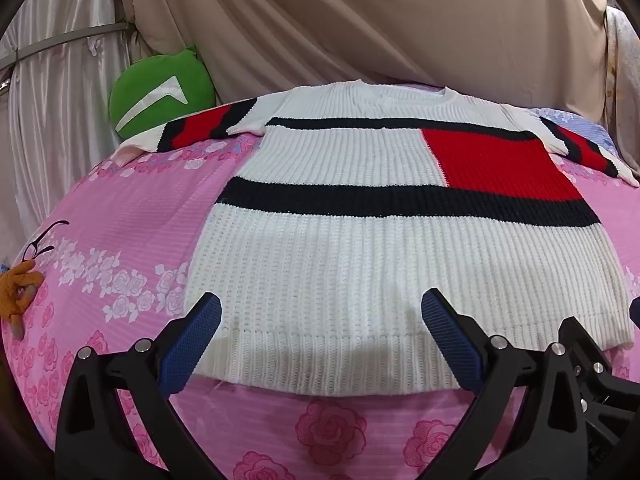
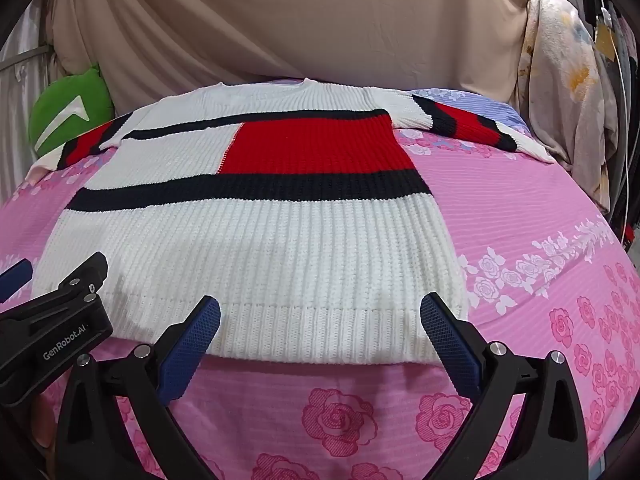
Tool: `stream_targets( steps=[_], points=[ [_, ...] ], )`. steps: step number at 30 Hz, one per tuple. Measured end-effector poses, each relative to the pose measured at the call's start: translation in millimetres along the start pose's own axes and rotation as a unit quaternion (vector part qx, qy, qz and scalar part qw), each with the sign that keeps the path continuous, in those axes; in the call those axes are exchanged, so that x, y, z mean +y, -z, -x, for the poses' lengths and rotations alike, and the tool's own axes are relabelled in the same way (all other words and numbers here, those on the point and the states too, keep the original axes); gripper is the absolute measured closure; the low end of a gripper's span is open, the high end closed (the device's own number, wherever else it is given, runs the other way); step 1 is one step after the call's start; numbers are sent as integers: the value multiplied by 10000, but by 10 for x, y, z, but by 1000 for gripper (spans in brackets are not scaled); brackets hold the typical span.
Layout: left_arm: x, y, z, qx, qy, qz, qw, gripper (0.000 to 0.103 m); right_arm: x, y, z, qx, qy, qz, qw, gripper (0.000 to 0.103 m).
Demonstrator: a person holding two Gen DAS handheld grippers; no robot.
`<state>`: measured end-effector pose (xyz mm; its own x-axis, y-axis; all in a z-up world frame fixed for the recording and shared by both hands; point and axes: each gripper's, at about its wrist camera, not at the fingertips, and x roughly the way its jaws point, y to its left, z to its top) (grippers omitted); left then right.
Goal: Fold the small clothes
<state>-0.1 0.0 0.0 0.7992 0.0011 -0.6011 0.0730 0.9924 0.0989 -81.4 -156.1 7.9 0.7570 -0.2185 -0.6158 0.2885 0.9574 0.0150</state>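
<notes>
The knit sweater [image 1: 360, 264] is lying flat on the pink rose bedsheet [image 1: 120, 248], sleeves sticking out left and right, hem at the near edge. The left gripper [image 1: 320, 320] and right gripper [image 2: 320, 320] are both hovering wide open over that hem, pinching nothing.

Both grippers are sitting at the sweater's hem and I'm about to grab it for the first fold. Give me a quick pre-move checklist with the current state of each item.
1. Sweater spread flat, both sleeves out: ok.
2. Left hand-held gripper open, nothing between its fingers: ok.
3. Right hand-held gripper open, nothing between its fingers: ok.
4. Both lined up over the ribbed hem, left one toward the sweater's left corner, right one toward its right: ok.
5. Pads touching the knit: cannot tell.
6. Nothing lying on the sweater; glasses rest apart on the pink sheet: ok.
</notes>
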Motion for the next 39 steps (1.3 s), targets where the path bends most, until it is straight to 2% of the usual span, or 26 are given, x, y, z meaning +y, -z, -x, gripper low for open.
stream_targets(
  steps=[39],
  points=[
    [-22, -7, 1, -10, -33, 24, 10000, 5, 0, 4, -5, -6, 0, -29, 10000, 5]
  ],
)
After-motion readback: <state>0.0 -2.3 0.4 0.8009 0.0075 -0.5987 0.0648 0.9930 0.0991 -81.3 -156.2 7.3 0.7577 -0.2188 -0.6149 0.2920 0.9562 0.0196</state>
